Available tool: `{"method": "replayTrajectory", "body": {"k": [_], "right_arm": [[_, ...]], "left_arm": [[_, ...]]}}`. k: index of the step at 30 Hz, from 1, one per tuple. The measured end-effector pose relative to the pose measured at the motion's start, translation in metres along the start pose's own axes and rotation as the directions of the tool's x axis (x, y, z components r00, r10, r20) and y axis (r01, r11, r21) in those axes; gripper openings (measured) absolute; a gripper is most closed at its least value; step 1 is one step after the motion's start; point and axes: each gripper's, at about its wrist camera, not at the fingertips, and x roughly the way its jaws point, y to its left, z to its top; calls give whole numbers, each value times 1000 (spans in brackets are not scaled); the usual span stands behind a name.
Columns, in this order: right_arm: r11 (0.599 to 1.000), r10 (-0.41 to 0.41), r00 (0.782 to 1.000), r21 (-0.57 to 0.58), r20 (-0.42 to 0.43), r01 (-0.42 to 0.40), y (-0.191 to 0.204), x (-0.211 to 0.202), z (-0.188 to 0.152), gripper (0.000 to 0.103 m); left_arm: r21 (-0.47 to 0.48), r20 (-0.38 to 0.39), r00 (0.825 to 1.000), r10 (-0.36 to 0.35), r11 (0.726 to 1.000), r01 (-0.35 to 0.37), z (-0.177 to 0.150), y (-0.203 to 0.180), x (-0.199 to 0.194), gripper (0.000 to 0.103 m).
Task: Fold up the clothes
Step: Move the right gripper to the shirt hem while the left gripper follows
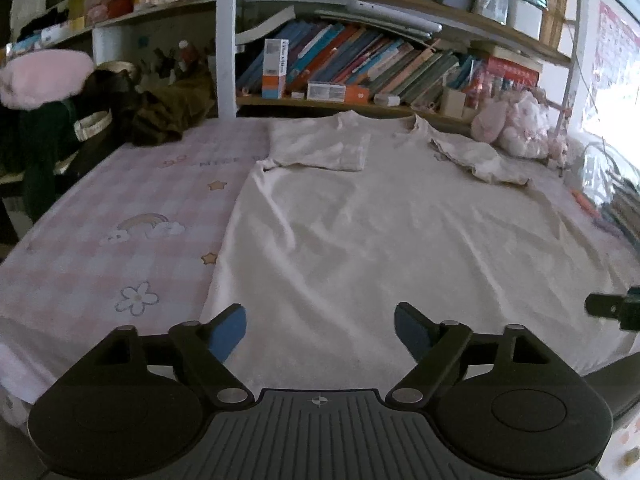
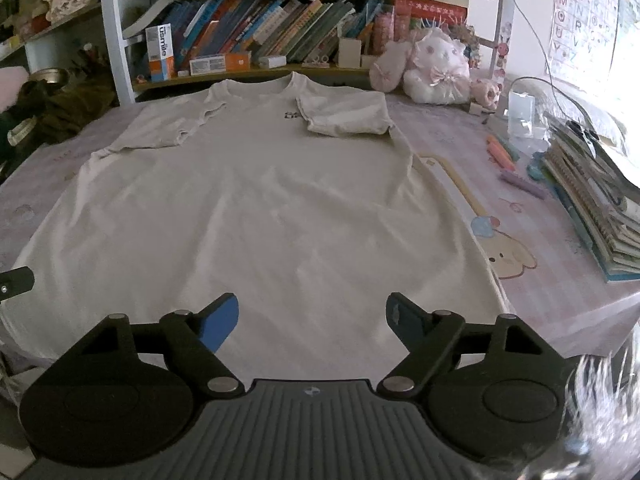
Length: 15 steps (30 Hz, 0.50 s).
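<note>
A cream T-shirt (image 1: 380,232) (image 2: 256,208) lies flat on the pink checked sheet, collar toward the bookshelf, both short sleeves folded inward over the chest. My left gripper (image 1: 320,330) hovers open over the shirt's near hem, toward its left side, with nothing between its blue fingers. My right gripper (image 2: 312,320) is open too, above the hem toward the shirt's right side. In the left wrist view the right gripper's tip (image 1: 612,306) shows at the right edge. A small dark print (image 2: 291,114) sits near the collar.
A bookshelf (image 2: 256,36) runs along the far edge. Pink plush toys (image 2: 436,68) sit at the far right. Stacked books (image 2: 596,208) and crayons (image 2: 512,164) lie on the right. Dark clothes and a bag (image 1: 80,128) are piled at the far left.
</note>
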Motion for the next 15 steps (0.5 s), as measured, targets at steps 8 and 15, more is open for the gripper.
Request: {"method": "replayTrajectory", "body": {"k": [8,15], "right_arm": [[999,-28,999,18,-31,28,-21,7,-5,66],[999,-29,998,44,-57,32,-41,15,-3,36]], "left_arm": [[-27,-71,997,27,999,-29,-7,5,8,88],[-168,-100,988,119,977,-135,-11,38,1,88]]}}
